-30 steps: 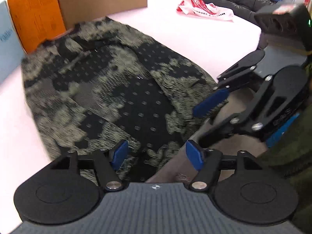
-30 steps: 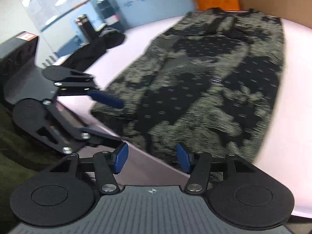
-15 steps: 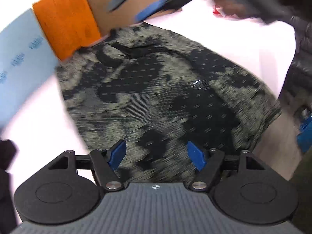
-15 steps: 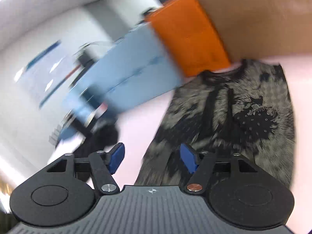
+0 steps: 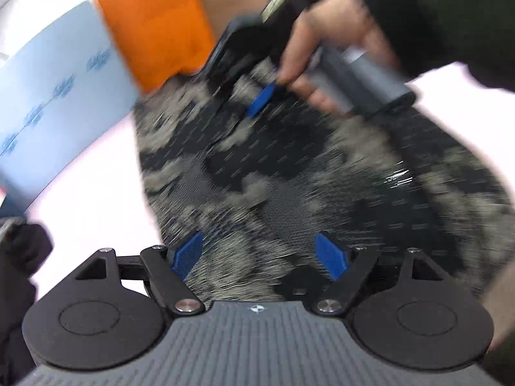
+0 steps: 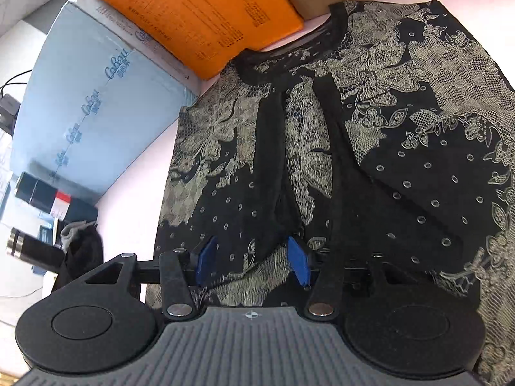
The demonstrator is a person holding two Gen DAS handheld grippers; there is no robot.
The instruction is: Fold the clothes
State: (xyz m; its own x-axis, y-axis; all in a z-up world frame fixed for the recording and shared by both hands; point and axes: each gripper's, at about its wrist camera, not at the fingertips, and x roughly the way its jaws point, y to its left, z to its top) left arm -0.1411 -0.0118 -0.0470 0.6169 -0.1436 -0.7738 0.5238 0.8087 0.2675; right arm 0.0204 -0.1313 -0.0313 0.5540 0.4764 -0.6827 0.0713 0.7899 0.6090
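The black lace-patterned floral garment (image 6: 370, 148) lies lengthwise ahead of the right gripper (image 6: 252, 265), neckline farthest; jaws part-open, straddling cloth. The left gripper (image 5: 259, 254) gapes wide, empty.

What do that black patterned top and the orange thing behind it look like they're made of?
The patterned top looks like thin matte knit fabric with a beige lace-style print; it lies limp and flat. The orange sheet looks like matte card or paper, stiff-edged with printed text, though plastic can't be ruled out.
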